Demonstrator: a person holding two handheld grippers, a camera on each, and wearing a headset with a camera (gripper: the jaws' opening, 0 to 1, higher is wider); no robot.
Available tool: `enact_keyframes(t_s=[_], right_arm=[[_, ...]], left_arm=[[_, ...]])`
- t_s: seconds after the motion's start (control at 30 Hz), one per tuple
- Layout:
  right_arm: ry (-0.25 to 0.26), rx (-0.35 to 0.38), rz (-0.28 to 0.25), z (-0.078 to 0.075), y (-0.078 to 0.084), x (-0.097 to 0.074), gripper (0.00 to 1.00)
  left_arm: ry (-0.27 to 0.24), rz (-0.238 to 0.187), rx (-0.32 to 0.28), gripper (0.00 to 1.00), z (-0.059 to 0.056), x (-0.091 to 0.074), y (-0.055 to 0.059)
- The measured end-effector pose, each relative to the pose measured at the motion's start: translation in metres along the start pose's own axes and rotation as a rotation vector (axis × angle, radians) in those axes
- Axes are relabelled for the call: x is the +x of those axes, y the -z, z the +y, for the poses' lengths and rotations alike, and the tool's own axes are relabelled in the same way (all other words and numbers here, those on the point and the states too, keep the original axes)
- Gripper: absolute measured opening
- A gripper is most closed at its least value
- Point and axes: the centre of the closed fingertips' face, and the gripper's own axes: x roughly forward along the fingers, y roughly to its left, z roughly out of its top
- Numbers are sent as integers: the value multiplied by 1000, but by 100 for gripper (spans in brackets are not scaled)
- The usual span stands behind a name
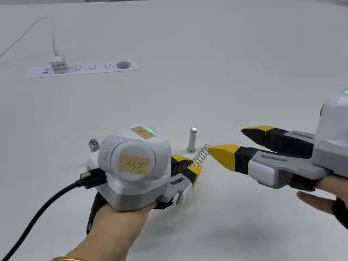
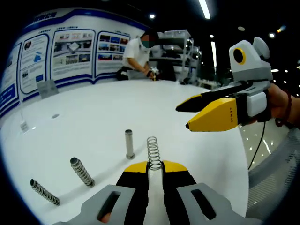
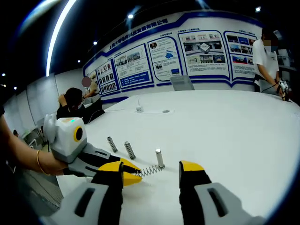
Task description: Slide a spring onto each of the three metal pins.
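Note:
My left gripper (image 1: 191,169) (image 2: 154,166) is shut on the lower end of a loose spring (image 1: 201,155) (image 2: 153,151) (image 3: 150,171), which sticks out past its yellow tips. A bare metal pin (image 1: 192,140) (image 2: 129,143) (image 3: 160,158) stands upright just beyond the spring, apart from it. Two other pins carry springs (image 2: 82,171) (image 2: 44,192) (image 3: 129,150) (image 3: 111,144); one of them (image 1: 94,144) peeks out behind the left gripper. My right gripper (image 1: 234,142) (image 2: 199,110) (image 3: 152,169) is open, its tips close to the spring's free end, holding nothing.
All of this is on a white table (image 1: 217,65). A power strip (image 1: 81,68) with a white plug lies at the far left. A person (image 2: 138,54) stands at the table's far side, and seated people (image 3: 75,101) are off to one side.

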Motion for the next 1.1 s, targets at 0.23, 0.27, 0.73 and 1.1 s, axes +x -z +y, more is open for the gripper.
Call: enact_keyframes(t_s=[0.23,0.27,0.73,1.1], right_arm=[[-26,64,-38,7,-8,3,47],[-31,71,-41,8,-8,3,46],[-145,186,-64,34,-14,14,37],[-221,301,-65,52,-12,18,28]], left_arm=[[31,-83,-80,9,-2,-19,-15],[28,-88,-79,9,-2,-21,-15],[67,-196,-53,10,-12,-56,-32],[79,-249,-26,10,-15,-65,-37]])
